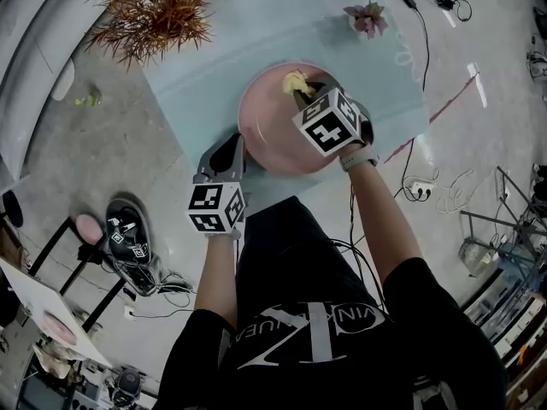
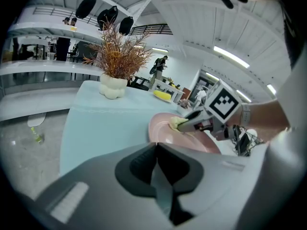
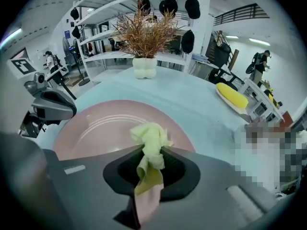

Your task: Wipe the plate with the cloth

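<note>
Head view: pale-blue surface (image 1: 205, 75) on grey floor (image 1: 102, 143), cables (image 1: 427, 186) at right, dried plant (image 1: 158, 11) far left. Pink plate (image 1: 265, 122) mid-surface. Right gripper (image 3: 149, 150) clamps yellow cloth (image 3: 149, 140) at plate's far side and hides plate's right part. Left gripper (image 2: 157, 147) closed, empty, just beside plate's near-left rim.

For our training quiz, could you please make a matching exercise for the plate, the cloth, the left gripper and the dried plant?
1 plate
2 cloth
3 left gripper
4 dried plant

A shut on nothing
B in a white vase
C pink, on the pale blue table
D clamped in the right gripper

Pairs: 1-C, 2-D, 3-A, 4-B.
</note>
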### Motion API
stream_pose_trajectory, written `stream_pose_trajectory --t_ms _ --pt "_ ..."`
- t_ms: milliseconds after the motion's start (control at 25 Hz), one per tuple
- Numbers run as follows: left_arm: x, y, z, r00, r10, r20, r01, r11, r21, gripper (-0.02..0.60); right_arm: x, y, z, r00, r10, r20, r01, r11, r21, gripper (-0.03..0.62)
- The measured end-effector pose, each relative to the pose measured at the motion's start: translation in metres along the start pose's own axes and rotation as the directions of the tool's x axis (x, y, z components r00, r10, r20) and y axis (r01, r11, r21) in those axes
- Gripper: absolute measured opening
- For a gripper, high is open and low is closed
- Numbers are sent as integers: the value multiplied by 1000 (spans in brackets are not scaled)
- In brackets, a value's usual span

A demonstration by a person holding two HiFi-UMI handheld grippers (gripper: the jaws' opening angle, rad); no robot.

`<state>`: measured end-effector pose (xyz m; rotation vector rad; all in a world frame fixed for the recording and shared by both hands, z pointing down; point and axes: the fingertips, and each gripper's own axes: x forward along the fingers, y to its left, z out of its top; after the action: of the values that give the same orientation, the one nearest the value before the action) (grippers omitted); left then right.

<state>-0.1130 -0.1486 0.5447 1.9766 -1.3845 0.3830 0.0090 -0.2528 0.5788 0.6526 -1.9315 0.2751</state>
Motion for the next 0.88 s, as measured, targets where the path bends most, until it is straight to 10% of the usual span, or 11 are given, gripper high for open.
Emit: stream_pose_trajectory --t_ms 480,880 --pt "0 -1 0 1000 2 0 -2 1000 0 0 -33 6 -67 995 -35 -92 31 998 -46 67" --pt "0 -1 0 1000 4 -2 -4 1000 -4 0 -49 75 -92 986 96 -135 -111 988 -110 67"
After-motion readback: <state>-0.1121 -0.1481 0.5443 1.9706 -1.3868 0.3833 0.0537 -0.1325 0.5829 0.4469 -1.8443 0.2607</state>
